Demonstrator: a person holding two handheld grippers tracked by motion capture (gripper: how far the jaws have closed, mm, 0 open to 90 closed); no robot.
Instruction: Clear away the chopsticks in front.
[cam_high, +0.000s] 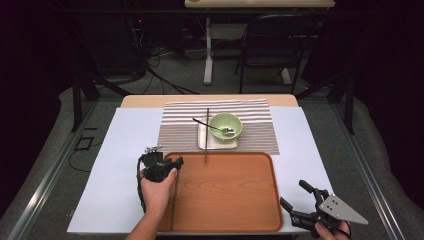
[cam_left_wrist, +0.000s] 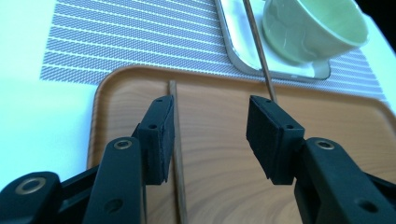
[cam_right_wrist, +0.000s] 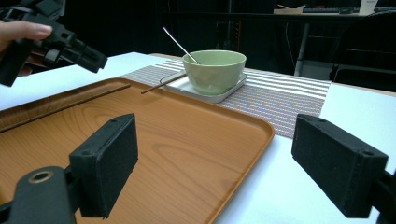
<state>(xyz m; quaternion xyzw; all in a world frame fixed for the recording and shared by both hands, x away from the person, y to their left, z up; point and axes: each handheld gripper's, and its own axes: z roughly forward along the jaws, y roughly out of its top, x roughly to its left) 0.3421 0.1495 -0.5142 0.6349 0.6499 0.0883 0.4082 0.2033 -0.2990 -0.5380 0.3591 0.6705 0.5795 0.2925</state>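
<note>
Left tongs (cam_left_wrist: 205, 140) half open and empty over thin brown wooden chopstick (cam_left_wrist: 177, 154) on orange-brown wooden tray (cam_left_wrist: 327, 121), right tongs (cam_right_wrist: 229, 163) wide and empty; next, likely the second chopstick (cam_left_wrist: 259, 51).

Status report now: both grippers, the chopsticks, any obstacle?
Left gripper open above tray chopstick, nothing gripped. Right gripper open, idle. Second chopstick leans on plate.

**Rig appearance**

Left tongs (cam_left_wrist: 205, 135): black, rectangular jaw blocks with small screw holes, brass-ringed pivots, black cable trailing. Right tongs (cam_high: 300, 197): black, topped by a grey three-cornered plate dotted with screws. Forearms are seen bare, no sleeves.
</note>
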